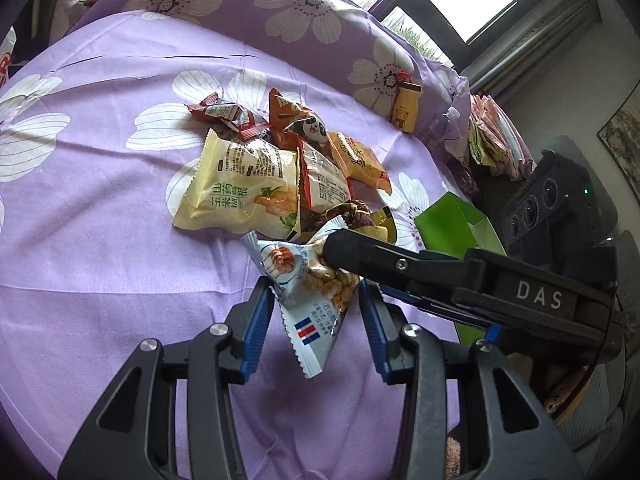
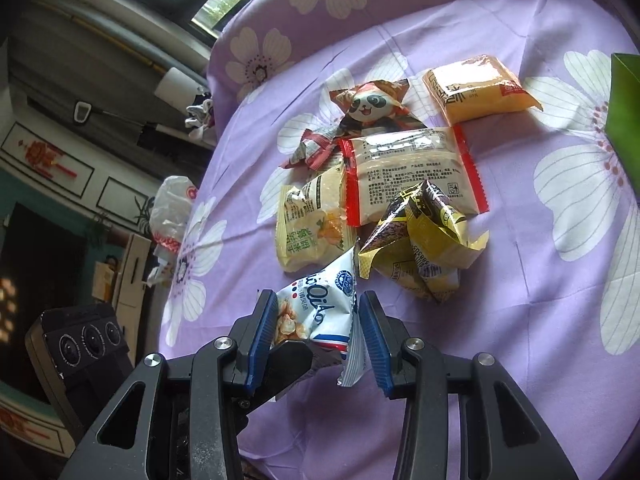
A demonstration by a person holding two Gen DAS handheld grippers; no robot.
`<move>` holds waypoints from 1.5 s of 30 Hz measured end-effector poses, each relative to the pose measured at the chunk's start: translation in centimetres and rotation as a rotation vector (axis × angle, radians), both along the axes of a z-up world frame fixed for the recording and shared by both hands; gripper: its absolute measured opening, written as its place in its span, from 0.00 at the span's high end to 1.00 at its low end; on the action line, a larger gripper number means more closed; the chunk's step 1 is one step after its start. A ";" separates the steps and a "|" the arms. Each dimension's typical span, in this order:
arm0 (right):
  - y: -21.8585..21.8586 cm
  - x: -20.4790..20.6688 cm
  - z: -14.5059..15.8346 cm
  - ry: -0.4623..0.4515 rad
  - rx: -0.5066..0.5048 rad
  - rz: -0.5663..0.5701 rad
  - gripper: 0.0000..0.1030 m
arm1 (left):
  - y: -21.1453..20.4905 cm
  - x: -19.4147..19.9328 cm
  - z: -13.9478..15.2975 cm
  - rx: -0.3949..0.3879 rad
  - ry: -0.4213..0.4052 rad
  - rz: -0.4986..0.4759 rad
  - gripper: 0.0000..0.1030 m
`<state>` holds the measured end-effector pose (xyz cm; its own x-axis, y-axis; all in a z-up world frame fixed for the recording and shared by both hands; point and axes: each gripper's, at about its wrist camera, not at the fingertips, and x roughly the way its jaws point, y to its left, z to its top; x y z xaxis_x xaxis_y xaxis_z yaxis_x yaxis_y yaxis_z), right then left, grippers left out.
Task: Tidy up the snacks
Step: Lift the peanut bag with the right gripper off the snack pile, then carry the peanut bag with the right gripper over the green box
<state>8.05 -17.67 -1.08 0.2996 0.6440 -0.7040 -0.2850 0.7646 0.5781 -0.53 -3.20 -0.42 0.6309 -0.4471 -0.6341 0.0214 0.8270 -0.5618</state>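
A white-and-blue snack packet (image 1: 308,308) (image 2: 316,316) hangs just in front of the snack pile, and both grippers hold it. My left gripper (image 1: 314,282) has its blue pads pressed on the packet's two sides. My right gripper (image 1: 344,268) reaches in from the right and is shut on the packet's upper part. In the right wrist view the right gripper (image 2: 317,296) clamps the packet between its pads, and a black finger (image 2: 288,364) of the left gripper shows under it.
The pile on the purple floral tablecloth (image 1: 100,220) holds a pale yellow packet (image 1: 240,188), a red-edged packet (image 2: 412,172), an orange packet (image 2: 476,88), a panda packet (image 2: 372,104) and a crumpled yellow-brown packet (image 2: 424,248). A green box (image 1: 456,224) stands right; a bear bottle (image 1: 406,108) behind.
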 end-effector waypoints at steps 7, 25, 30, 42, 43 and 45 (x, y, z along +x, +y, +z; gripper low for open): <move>-0.2 -0.9 1.0 -0.044 -0.005 -0.006 0.56 | 0.1 -0.1 0.9 -0.023 -0.031 -0.005 0.58; -4.7 -1.8 4.8 -0.169 0.072 -0.087 0.56 | -4.0 1.0 4.6 0.029 -0.174 -0.094 0.59; -6.7 -1.9 5.2 -0.185 0.093 -0.133 0.56 | -5.6 1.8 5.4 0.037 -0.191 -0.131 0.59; -12.2 -2.2 6.0 -0.202 0.126 -0.284 0.56 | -10.9 4.0 6.3 0.052 -0.215 -0.250 0.59; -12.6 -2.2 6.0 -0.202 0.128 -0.294 0.56 | -11.2 4.1 6.3 0.053 -0.218 -0.259 0.59; -13.3 -2.3 6.1 -0.204 0.134 -0.314 0.56 | -11.8 4.3 6.4 0.053 -0.219 -0.275 0.59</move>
